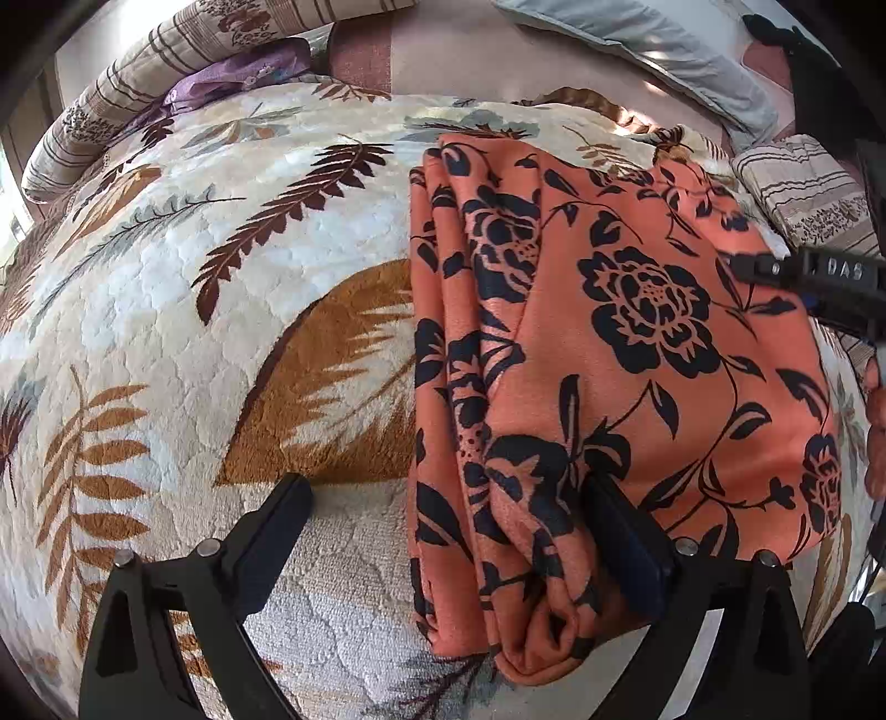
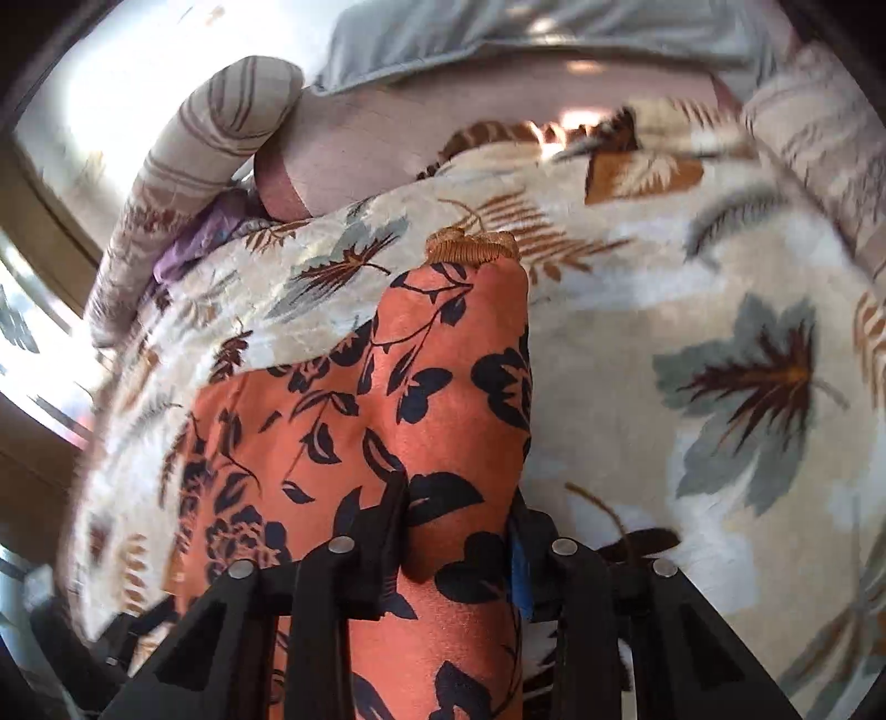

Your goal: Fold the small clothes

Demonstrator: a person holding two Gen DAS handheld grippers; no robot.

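An orange garment with a black flower print (image 1: 620,360) lies folded in layers on a leaf-patterned blanket (image 1: 221,310). My left gripper (image 1: 448,498) is open at its near left edge: one finger rests on the blanket, the other presses on the cloth. My right gripper (image 2: 459,498) is shut on a fold of the same garment (image 2: 387,399) and holds it raised above the blanket (image 2: 692,332). The right gripper also shows in the left wrist view (image 1: 797,277), over the garment's far right edge.
A striped bolster (image 1: 111,105) and a purple cloth (image 1: 238,77) lie at the blanket's far left. A grey pillow (image 1: 653,50) lies at the back. A striped cushion (image 1: 808,194) sits to the right. A window frame (image 2: 50,232) is at the left.
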